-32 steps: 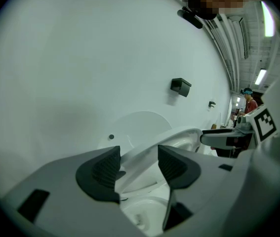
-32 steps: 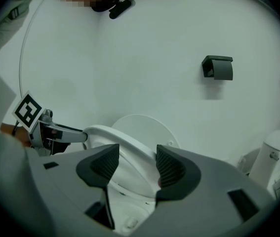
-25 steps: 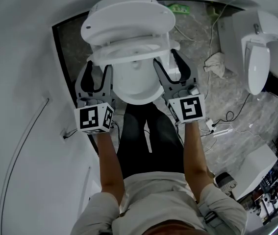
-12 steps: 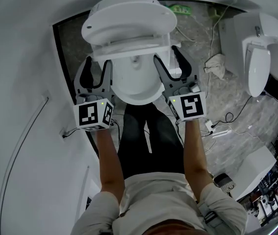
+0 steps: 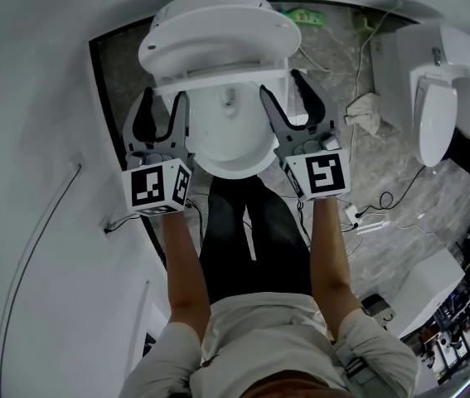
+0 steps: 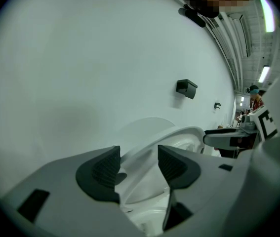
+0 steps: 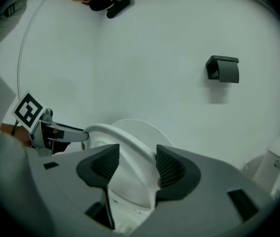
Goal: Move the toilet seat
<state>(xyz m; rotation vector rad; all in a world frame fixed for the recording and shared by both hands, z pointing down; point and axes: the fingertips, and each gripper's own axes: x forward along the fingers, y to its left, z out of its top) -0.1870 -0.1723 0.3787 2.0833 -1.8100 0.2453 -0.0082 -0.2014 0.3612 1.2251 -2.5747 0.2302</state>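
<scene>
Toilet seat (image 5: pixel 218 80) — half-raised (white)

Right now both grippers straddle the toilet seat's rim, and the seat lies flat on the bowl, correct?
Not flat: the head view shows the toilet seat tilted up off the bowl. The left gripper and right gripper do straddle its rim.

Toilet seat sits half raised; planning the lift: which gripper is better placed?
The right gripper, marginally: both hold the toilet seat, but its jaws reach further along than the left gripper.
</scene>
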